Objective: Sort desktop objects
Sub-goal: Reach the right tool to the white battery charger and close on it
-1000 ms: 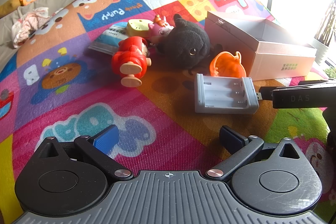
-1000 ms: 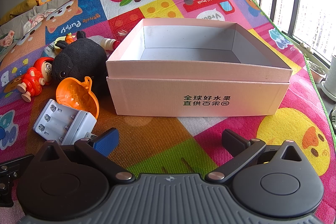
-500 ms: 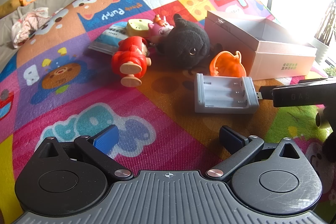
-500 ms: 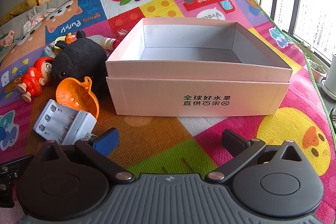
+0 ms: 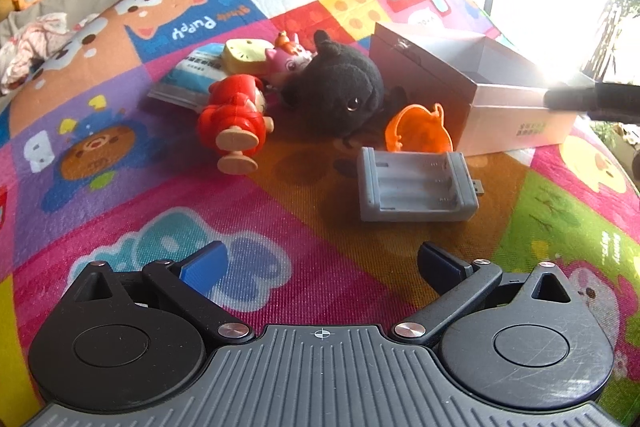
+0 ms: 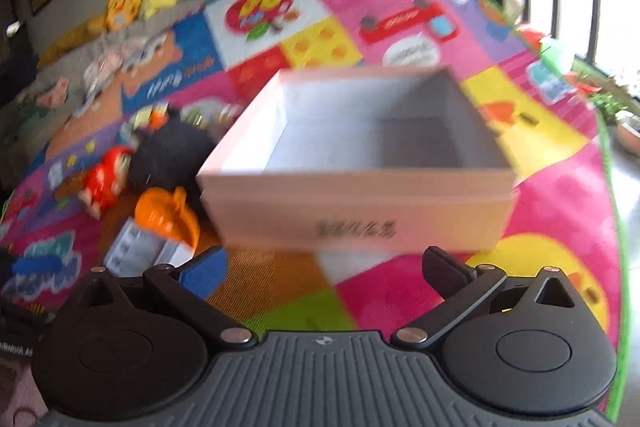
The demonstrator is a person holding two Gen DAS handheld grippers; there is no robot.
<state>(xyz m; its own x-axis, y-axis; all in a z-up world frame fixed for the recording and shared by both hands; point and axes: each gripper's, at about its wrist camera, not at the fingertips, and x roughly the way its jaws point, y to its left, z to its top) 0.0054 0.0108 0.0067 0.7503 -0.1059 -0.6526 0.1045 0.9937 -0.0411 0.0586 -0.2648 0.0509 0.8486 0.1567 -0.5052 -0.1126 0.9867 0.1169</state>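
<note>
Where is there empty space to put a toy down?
Inside the white box looks bare. The mat is free between the left gripper and the grey battery charger. It is crowded left of the box, where the black plush, red doll and orange toy huddle.

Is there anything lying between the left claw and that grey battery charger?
Nothing visible. Only bare play mat lies between the open left gripper and the grey battery charger; the orange toy sits behind it.
</note>
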